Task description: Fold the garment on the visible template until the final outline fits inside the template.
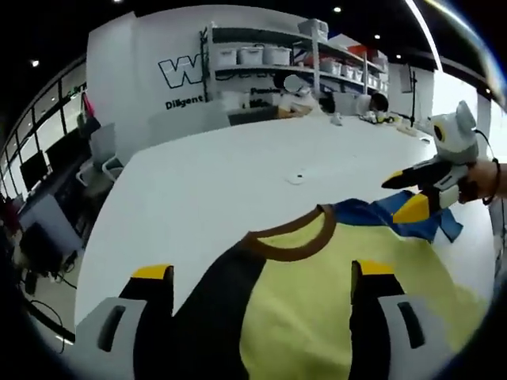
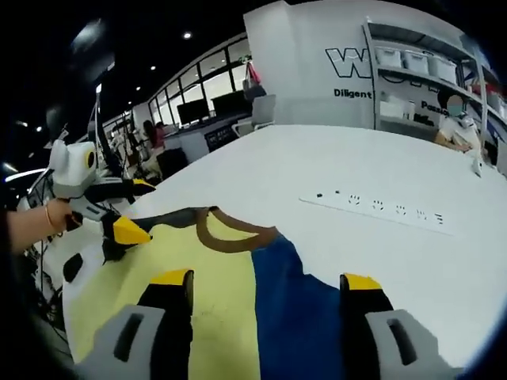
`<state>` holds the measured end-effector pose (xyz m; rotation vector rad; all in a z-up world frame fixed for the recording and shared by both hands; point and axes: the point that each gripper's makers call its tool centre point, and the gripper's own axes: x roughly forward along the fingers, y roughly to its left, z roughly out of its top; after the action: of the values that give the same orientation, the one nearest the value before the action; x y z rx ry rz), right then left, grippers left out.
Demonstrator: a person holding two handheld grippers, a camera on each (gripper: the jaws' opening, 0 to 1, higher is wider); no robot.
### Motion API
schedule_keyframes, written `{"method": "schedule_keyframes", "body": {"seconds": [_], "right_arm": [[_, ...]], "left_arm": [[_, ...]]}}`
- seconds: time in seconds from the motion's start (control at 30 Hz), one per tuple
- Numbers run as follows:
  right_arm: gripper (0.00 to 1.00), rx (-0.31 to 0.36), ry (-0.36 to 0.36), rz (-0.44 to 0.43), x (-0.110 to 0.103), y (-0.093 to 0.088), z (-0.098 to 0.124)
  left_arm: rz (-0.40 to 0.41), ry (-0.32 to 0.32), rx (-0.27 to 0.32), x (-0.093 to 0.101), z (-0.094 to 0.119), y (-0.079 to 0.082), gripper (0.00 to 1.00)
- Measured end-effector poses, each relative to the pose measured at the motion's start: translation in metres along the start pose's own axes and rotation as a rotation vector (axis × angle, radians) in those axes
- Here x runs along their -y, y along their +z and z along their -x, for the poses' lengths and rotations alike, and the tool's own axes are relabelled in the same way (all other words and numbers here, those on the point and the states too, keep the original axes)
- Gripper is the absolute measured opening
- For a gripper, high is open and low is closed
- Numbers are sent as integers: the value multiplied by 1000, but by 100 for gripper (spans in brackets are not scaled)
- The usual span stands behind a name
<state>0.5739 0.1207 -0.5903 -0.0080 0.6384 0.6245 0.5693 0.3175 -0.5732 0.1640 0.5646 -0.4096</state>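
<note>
White table (image 2: 380,166) carries garment (image 2: 230,293) beneath both open hand-held grippers.

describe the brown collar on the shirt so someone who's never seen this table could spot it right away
On the big white table lies a garment with yellow, blue and black panels. At its top edge, farthest from the right hand-held gripper, sits the collar, a brown curved band. It is the garment's sole brown part, looping around a patch of bare white table.
</note>
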Motion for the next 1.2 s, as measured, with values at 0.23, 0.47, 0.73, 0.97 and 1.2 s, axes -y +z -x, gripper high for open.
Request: {"method": "schedule_keyframes", "body": {"seconds": [0.23,0.47,0.73,0.97,1.2], "right_arm": [[81,1,7,-28,-8,-16,26],[81,-16,2,-21,-25,-39,51],[81,-25,21,-42,-42,-59,70],[78,-43,18,-73,-49,-80,83],[68,-78,39,-68,-63,-104,95]], "left_arm": [[-2,-19,-14,20,32,-16,99],[4,-18,-40,25,49,-33,99],[50,2,-43,27,74,-45,99],[71,7,-82,35,93,-73,98],[121,2,-87,48,112,-89,98]]}}
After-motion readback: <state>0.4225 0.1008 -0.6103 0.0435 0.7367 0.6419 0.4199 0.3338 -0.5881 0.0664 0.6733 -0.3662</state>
